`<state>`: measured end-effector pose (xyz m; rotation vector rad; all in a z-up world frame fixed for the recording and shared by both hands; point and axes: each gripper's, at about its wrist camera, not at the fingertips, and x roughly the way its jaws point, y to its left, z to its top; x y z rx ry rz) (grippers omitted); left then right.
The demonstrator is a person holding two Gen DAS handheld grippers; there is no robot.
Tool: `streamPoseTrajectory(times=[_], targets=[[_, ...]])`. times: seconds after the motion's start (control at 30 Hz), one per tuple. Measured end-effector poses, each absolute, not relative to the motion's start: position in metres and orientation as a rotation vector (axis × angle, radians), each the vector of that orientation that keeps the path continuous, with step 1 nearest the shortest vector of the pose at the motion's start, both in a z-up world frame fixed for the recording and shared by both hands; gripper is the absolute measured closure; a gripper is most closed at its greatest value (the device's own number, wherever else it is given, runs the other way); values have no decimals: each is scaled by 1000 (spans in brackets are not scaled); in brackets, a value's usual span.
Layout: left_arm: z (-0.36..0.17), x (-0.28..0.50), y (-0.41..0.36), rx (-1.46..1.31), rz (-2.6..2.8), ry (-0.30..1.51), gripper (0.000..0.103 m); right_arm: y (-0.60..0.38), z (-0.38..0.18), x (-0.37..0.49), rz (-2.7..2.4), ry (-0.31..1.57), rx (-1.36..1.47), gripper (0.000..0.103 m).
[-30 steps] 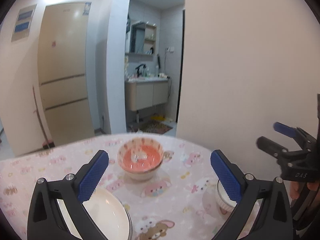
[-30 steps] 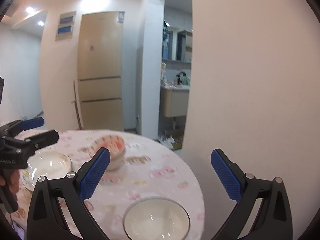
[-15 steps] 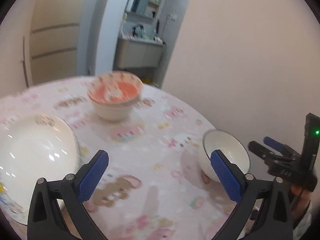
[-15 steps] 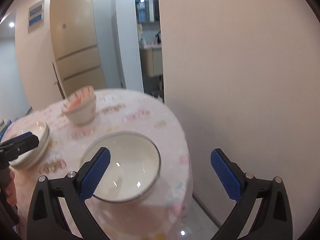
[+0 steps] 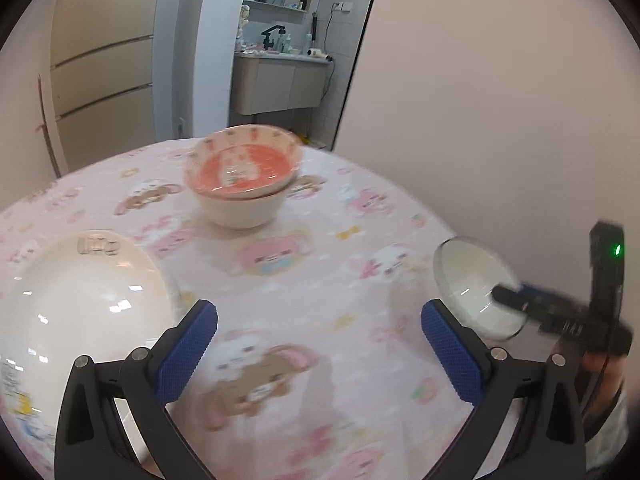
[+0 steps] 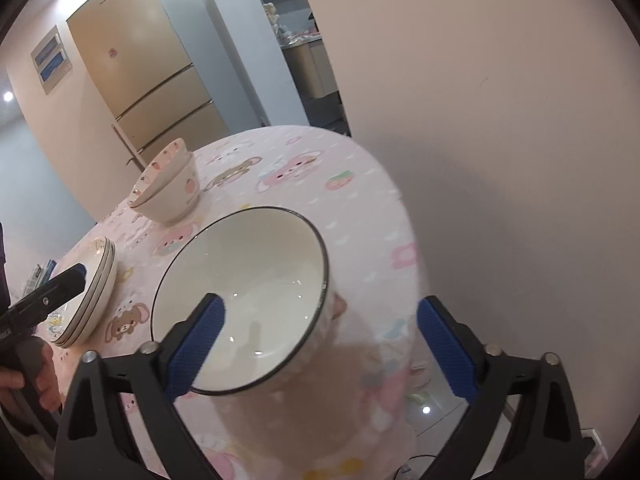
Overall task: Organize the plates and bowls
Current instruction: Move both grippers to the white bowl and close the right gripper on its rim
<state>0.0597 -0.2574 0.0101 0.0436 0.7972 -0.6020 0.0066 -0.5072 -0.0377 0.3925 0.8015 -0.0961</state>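
White bowl [image 6: 256,280] straddled by right tool [image 6: 318,344]

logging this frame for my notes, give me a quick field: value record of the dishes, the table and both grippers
table: round table, pink cartoon cloth
white bowl: white bowl, dark rim, near table edge by wall
pink bowls: pink bowls, two nested, far side
plates: plates, stacked, left side
right gripper: right gripper, open, one finger over the white bowl's inside, the other outside; contact unclear
left gripper: left gripper, open, above cloth, holding nothing
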Motion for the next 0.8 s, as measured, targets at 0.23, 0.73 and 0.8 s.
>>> streamPoseTrajectory(times=[0.23, 0.73, 0.8], targets=[[0, 75, -212, -58, -533, 857, 0, -499, -51, 22, -35, 847, 455, 19], [10, 66, -223, -17, -530, 751, 0, -494, -43, 30, -71, 826, 449, 89], [10, 65, -226, -9, -539, 747, 0, -481, -36, 32, -82, 809, 373, 89]])
